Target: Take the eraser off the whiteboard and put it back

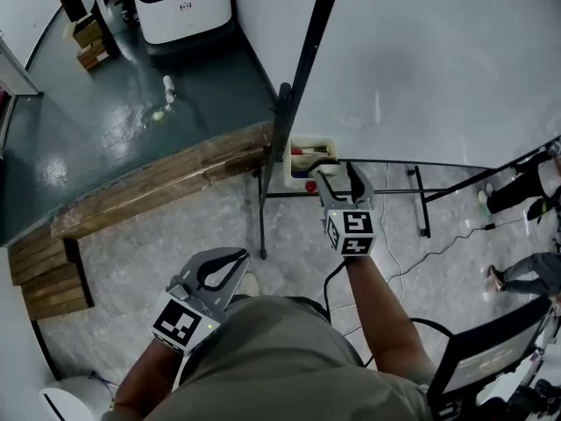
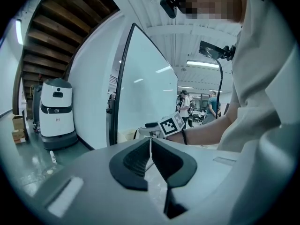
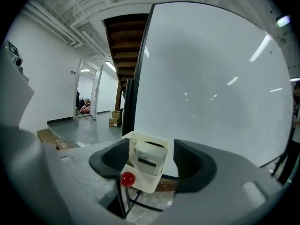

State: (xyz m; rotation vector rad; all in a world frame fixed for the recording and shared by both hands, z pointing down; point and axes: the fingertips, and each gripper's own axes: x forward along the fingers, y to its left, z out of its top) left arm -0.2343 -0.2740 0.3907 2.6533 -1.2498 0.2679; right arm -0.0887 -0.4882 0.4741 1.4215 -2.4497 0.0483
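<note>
So, eraser [image 3: 149, 157]: it sits upright in a small white holder [image 3: 146, 184] at the lower corner of the whiteboard [image 3: 211, 88], beside the black frame post [image 3: 140, 69]; not lifted yet.
Right gripper [image 3: 152, 159]: its jaws stand wide apart, one on each side of the holder, and the pads touch nothing that I can see.
Left gripper [image 2: 151, 142]: its jaws are closed together on nothing, and it is held low near the person's body.
Wrong grab: the jaws straddle the whole holder, so closing from here would likely squeeze the holder's walls instead of the eraser.
Holder coming loose: a pinch or tug on it could pull it off the board or tip out what is inside.
Red knob [image 3: 127, 178]: it sits on the holder's front, close to the jaw on the frame-post side; a low approach could knock it.
Slip: only the eraser's top shows above the rim, so a shallow pinch may let it fall to the floor.
Cable [image 1: 412, 261]: it trails on the floor by the stand's legs; a step forward could snag it and jolt the board.
</note>
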